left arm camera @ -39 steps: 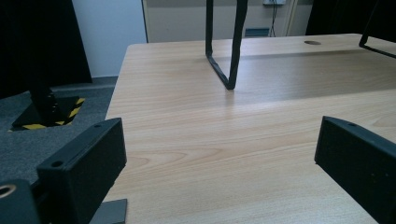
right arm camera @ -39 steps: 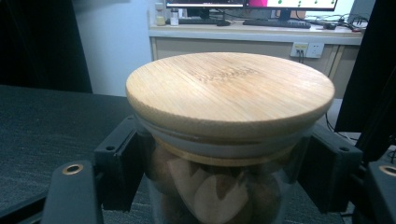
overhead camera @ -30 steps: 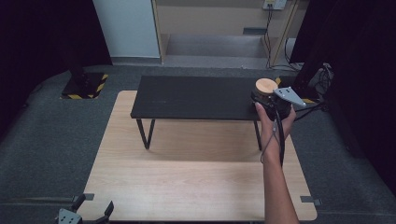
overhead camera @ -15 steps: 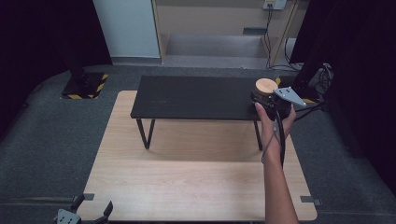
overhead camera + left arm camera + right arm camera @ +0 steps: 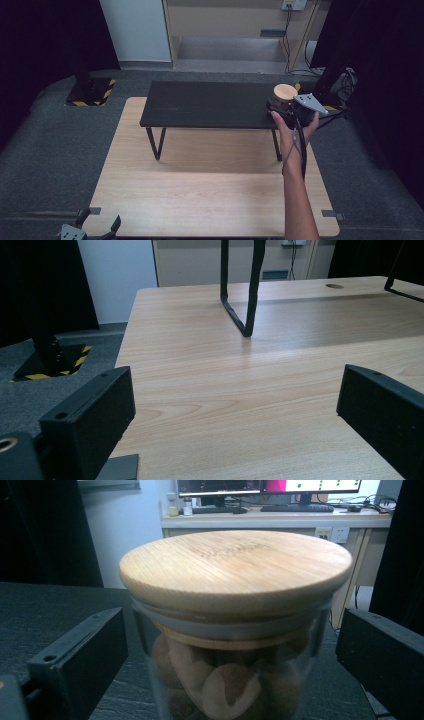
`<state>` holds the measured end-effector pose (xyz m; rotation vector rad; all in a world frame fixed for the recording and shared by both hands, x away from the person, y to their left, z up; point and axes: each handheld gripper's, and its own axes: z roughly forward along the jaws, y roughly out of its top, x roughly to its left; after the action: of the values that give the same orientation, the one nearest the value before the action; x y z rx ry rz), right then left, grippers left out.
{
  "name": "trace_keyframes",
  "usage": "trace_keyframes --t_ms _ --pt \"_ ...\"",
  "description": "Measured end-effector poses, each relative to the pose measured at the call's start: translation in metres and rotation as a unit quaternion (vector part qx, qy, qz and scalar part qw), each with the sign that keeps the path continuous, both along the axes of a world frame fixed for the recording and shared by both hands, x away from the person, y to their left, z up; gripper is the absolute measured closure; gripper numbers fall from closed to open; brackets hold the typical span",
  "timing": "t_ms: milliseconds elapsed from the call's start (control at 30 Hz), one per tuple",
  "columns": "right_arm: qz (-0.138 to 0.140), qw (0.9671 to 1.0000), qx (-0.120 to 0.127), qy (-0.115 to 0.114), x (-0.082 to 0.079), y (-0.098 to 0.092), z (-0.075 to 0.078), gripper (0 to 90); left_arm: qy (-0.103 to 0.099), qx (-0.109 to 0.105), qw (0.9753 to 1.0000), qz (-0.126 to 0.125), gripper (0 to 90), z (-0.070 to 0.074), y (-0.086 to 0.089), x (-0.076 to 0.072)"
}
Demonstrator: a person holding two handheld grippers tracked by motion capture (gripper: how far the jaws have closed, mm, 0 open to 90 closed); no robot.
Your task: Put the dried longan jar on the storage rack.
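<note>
A glass jar (image 5: pixel 285 93) with a round wooden lid stands at the right end of a low black bench (image 5: pixel 210 105). In the right gripper view the jar (image 5: pixel 235 580) holds several brown rounded pieces. My right gripper (image 5: pixel 281 104) is held by a hand at the jar, and its jaws stand open on either side of the glass (image 5: pixel 232 635) with a narrow gap each side. My left gripper (image 5: pixel 97 227) lies at the near left corner of the wooden table (image 5: pixel 210 190), open, with bare tabletop between its jaws (image 5: pixel 235 390).
The bench stands on the wooden table; one of its thin black legs (image 5: pixel 247 300) rises ahead of the left gripper. Grey carpet (image 5: pixel 50 150) surrounds the table. A stand with a yellow-and-black striped base (image 5: pixel 92 92) sits at the far left; cables (image 5: pixel 340 85) lie at the far right.
</note>
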<state>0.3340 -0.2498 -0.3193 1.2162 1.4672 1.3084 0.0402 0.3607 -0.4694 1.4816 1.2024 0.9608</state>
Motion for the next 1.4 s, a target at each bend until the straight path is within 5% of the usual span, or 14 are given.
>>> trace_keyframes --t_ms 500,1000,1400 --pt "-0.006 0.9999 -0.009 -0.003 -0.015 -0.002 0.003 0.6 -0.003 0.000 1.0000 0.002 0.8 0.001 0.001 -0.001" --pt "0.022 0.9993 0.006 -0.028 -0.055 -0.010 -0.011 0.7 -0.003 0.000 1.0000 -0.003 0.8 0.001 0.002 0.001" --pt "0.035 0.9990 0.015 -0.023 -0.104 -0.013 -0.044 0.7 -0.002 0.000 1.0000 -0.004 0.8 0.000 0.004 0.000"
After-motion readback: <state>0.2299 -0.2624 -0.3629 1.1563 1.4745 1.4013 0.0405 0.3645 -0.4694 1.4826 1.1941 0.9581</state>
